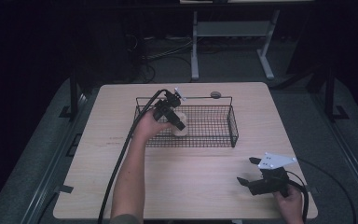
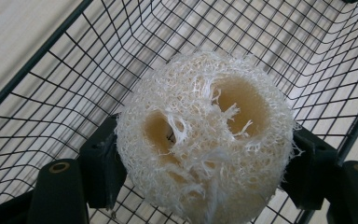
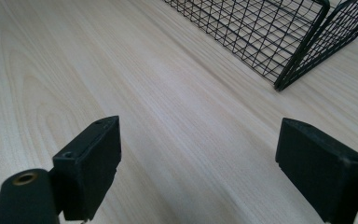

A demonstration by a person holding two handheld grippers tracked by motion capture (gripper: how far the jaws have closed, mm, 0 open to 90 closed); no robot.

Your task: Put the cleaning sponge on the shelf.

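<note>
Two black jaws of the left gripper [image 2: 200, 182] are pressing on either side of a pale loofah [image 2: 205, 140], a round fibrous sponge with two hollow channels showing at its end, and they are holding it inside a black wire basket [image 1: 233, 126] near its left end. In the high view the left gripper [image 1: 170, 112] is reaching down over the near wall while the loofah [image 1: 181, 126] is sitting low, at or just above the mesh floor; which of the two cannot be told. The right gripper [image 1: 249, 171] is waiting near the front right corner of the wooden table [image 1: 186, 172], well apart from the basket, its jaws standing wide apart with nothing between them. The step in hand looks like setting the loofah in the basket; doing it well probably means lowering until the sponge is resting on the mesh, then opening gently, since loose fibres could be catching on a pad or a wire. The left gripper view is giving the grip and the sponge's texture up close, which the high view is leaving too small to read; the high view is giving the whole layout, and the right gripper view is adding the basket's near corner [image 3: 303, 51] over bare wood
</note>
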